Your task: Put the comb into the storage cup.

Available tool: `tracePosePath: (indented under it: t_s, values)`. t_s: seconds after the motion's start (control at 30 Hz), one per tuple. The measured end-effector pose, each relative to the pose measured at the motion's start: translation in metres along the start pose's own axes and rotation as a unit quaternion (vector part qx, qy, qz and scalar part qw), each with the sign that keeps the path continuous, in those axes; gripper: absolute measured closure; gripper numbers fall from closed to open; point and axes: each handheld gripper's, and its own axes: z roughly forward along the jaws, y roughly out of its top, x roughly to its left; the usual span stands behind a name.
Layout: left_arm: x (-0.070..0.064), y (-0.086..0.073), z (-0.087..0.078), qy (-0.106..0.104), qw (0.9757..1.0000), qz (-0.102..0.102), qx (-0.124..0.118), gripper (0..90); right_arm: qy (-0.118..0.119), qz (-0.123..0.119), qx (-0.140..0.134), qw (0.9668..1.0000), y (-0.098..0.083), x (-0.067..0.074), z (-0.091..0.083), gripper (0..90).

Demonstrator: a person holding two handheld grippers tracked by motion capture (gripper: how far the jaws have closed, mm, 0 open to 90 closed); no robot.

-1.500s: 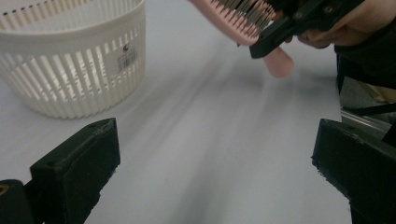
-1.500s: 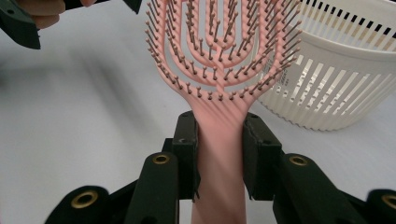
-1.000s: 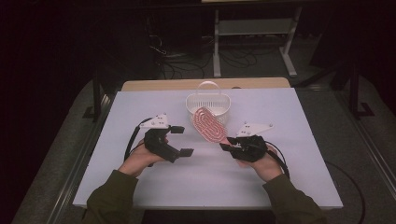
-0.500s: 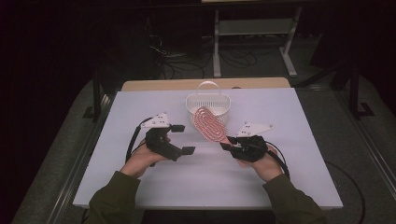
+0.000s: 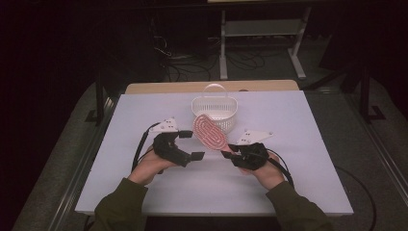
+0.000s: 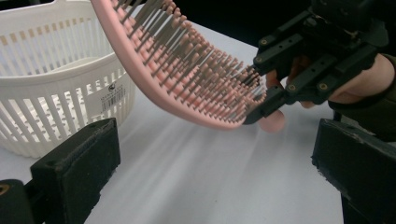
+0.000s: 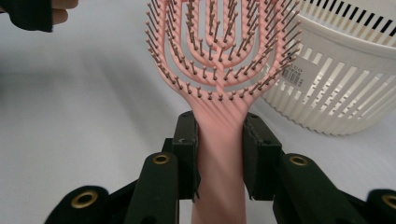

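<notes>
- The pink hairbrush (image 7: 219,60) is off the bench, its handle pinched between the jaws of the right gripper (image 7: 219,154), and its bristled head leans up toward the white basket (image 7: 345,79).
- The grip sits low on the handle, right under the head, so most of the brush's length sticks out beyond the pads. I'd worry it could pivot or droop if the hand tips quickly.
- The handle looks smooth and tapered. If the squeeze eases, the brush could slip through and drop onto the bench (image 5: 298,192) short of the basket.
- From above, the brush head (image 5: 210,132) hangs just in front of the basket (image 5: 214,103). A low swing forward could knock bristles against the rim and shove that light basket away, or tip it.
- The left gripper (image 5: 190,144) waits beside the brush with its jaws spread and nothing between them. It is near enough that the two hands could bump if both move inward.
- The bristles could also snag in the basket's slots on release.
</notes>
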Motion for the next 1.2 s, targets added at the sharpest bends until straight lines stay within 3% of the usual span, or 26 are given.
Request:
tracePosePath:
  t_s: [0.8, 1.2]
  values:
    - [-0.003, 0.004, 0.001, 0.043, 0.9984, -0.033, -0.018, 6.8, 0.023, -0.001, -0.011, 0.9997, 0.001, 0.015, 0.011, 68.5]
    - [-0.003, 0.005, 0.000, 0.053, 0.9975, -0.043, -0.020, 19.4, 0.030, -0.009, -0.015, 0.9994, 0.002, 0.020, 0.014, 68.5]
